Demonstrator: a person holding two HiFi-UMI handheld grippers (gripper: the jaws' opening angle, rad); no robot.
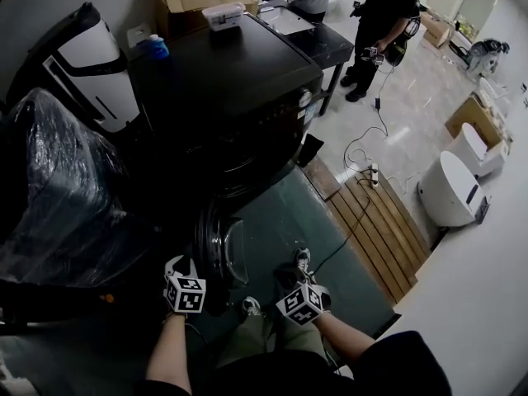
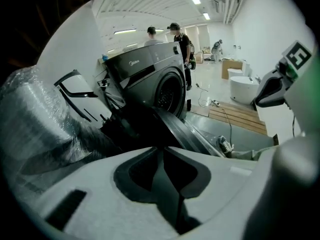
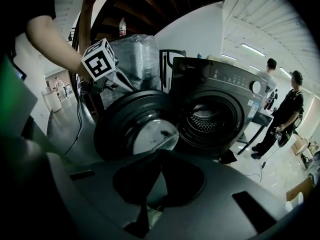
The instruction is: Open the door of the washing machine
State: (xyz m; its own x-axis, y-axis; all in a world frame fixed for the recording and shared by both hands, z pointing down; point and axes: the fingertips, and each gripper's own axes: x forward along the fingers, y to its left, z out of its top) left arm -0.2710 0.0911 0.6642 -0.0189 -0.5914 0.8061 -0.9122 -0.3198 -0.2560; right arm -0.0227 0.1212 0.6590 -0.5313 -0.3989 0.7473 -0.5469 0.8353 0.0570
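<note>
Right gripper view shows the washing machine (image 3: pixel 225 91) with its round door (image 3: pixel 135 129) standing wide open, to the left of the drum opening (image 3: pixel 206 120). The right gripper (image 3: pixel 156 159) hangs in front of the door, jaws pressed together on nothing. The left gripper (image 2: pixel 162 154), jaws likewise closed and empty, sits at the door's rim; contact cannot be made out. A person in black (image 1: pixel 384 19) stands beyond the machine.

head view steeply overhead, 2 gripper views low beside washing machine (image 1: pixel 231 89)
</note>
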